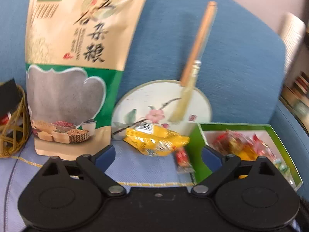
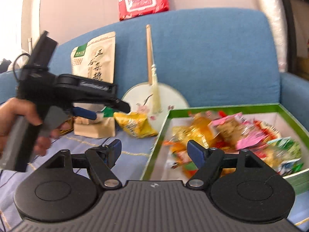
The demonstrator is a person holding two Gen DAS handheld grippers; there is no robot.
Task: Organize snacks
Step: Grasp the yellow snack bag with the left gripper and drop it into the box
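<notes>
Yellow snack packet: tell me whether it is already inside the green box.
No, the yellow snack packet lies on the sofa cushion in front of the round fan, outside the green box.

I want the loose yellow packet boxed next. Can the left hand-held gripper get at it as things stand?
Probably yes. The left hand-held gripper is open, and the yellow packet lies on the seat just ahead with nothing between them; the green box sits beside it.

sofa (image 2: 212, 54): blue fabric, tall backrest | seat cover (image 1: 135, 166): pale lilac, yellow stitching | wall (image 2: 81, 5): plain pinkish-beige | light: bright daylight at far left
</notes>
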